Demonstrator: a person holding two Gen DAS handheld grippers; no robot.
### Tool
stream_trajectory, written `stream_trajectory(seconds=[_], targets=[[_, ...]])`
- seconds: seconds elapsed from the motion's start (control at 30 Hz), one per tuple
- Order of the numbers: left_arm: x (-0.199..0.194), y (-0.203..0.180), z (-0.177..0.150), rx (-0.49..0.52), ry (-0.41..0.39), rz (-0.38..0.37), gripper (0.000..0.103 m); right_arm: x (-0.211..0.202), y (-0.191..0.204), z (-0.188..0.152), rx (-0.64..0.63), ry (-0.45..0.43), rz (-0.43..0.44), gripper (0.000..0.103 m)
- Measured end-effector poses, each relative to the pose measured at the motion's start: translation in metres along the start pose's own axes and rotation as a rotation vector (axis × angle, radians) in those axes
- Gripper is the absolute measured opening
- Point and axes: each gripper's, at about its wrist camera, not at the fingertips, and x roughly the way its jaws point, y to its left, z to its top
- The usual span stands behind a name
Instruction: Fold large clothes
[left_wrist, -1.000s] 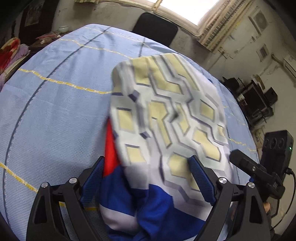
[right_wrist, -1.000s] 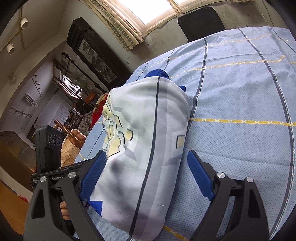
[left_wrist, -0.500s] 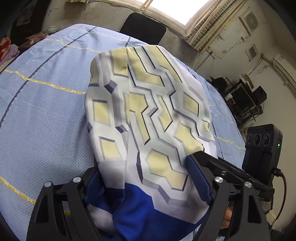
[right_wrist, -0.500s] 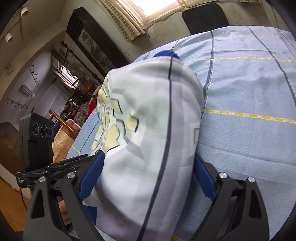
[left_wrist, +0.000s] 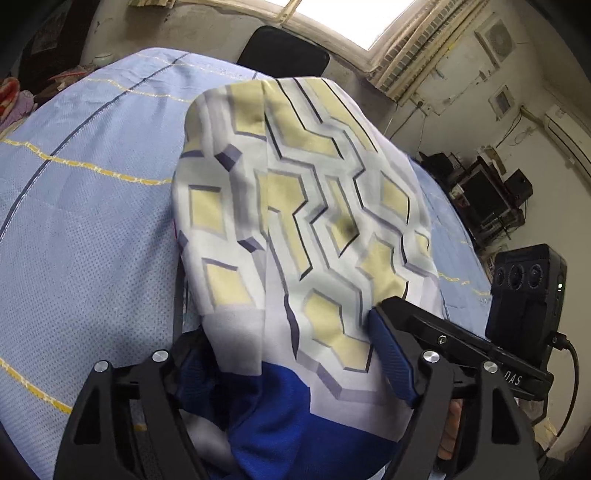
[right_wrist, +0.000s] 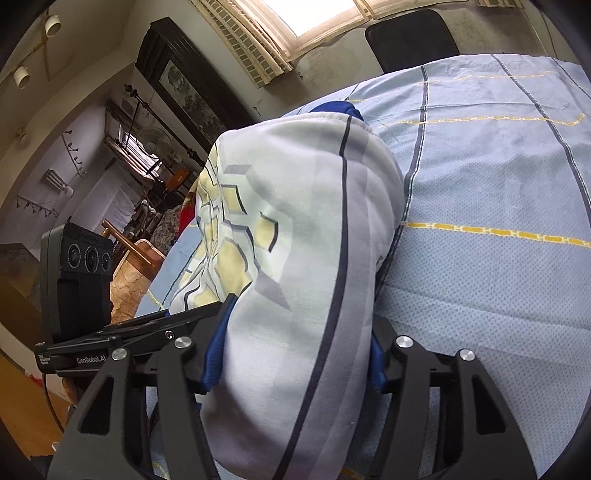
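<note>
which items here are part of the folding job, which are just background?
In the job:
- patterned garment, bunched on the bedsheet
- left gripper, garment between its fingers
- right gripper, jaws just been closing on the garment

Just lying about:
- black chair behind the bed
- framed picture
- floor fan

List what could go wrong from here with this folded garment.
1. The right gripper jaws have just been closing on a thick bundle of the patterned garment; they may catch only outer layers, so inner folds could slip out.
2. The left gripper sits right beside it on the same end; the two could collide.
3. The far end lies unsupported on the blue bedsheet and may unfold if lifted.
</note>
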Motion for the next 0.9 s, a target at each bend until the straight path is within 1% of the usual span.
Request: stream_trajectory(seconds=[0.03,0.07,0.13,0.17,0.23,0.27,0.3,0.33,0.5,0.63,0.9], targets=[[0.0,0.0,0.0,-0.003,-0.001,0.0,0.081,0.003,-0.002,0.0,0.013,0.01,0.004,0.067],[0.0,0.0,0.0,-0.005,-0.004,-0.001,0.079,0.004,-0.003,-0.001,0.027,0.013,0.009,0.068],[0.001,-0.002,0.0,0.004,0.0,-0.042,0.065,0.004,-0.005,0.0,0.031,0.012,0.015,0.068],[0.0,-0.004,-0.001,0.008,-0.006,-0.04,0.061,0.004,-0.005,0.0,0.031,0.011,0.015,0.066],[-0.003,-0.013,-0.002,0.053,-0.027,-0.016,0.058,0.002,-0.006,0.0,0.025,0.005,0.007,0.058],[-0.004,-0.017,-0.003,0.067,-0.035,-0.008,0.056,0.001,-0.006,-0.001,0.021,0.001,0.007,0.057],[-0.006,-0.02,-0.004,0.079,-0.044,-0.008,0.055,0.0,-0.006,-0.001,0.016,-0.002,0.006,0.055],[-0.008,-0.023,-0.004,0.085,-0.051,-0.021,0.051,-0.002,-0.006,-0.001,0.017,-0.008,0.011,0.053],[-0.023,-0.034,-0.007,0.099,-0.08,-0.044,0.047,-0.017,-0.004,0.0,0.024,-0.046,0.067,0.047],[-0.034,-0.042,-0.009,0.114,-0.099,-0.052,0.047,-0.028,0.002,0.0,0.022,-0.056,0.08,0.046],[-0.062,-0.073,-0.011,0.164,-0.141,-0.085,0.047,-0.065,0.025,0.007,-0.014,-0.075,0.027,0.045]])
